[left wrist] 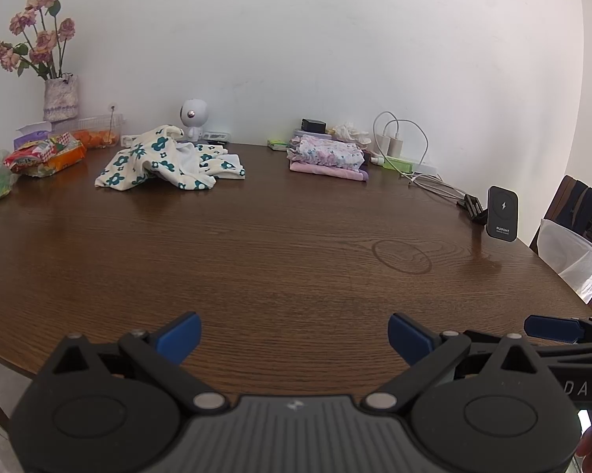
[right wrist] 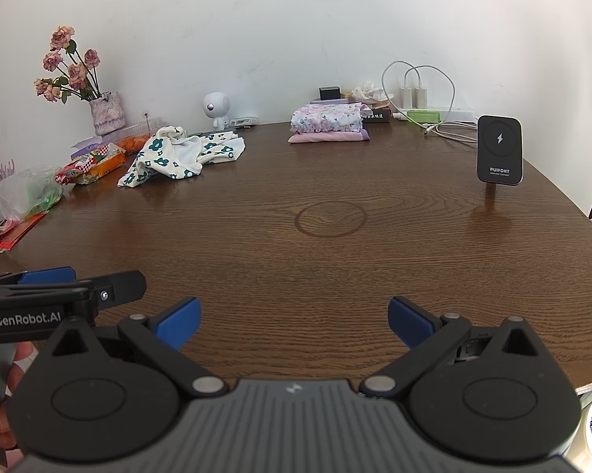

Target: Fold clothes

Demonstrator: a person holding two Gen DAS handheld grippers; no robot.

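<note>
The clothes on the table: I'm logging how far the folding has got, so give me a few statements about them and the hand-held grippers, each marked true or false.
1. The cream flowered garment lies crumpled and unfolded. True.
2. The pink and purple clothes sit in a folded stack near the wall. True.
3. The left hand-held gripper is shut on the flowered garment. False: it is open above bare table, holding nothing.
4. The right hand-held gripper is open and empty. True.
5. The charger stand stands on the folded stack. False: it stands apart on the table, to the right of the stack.
</note>
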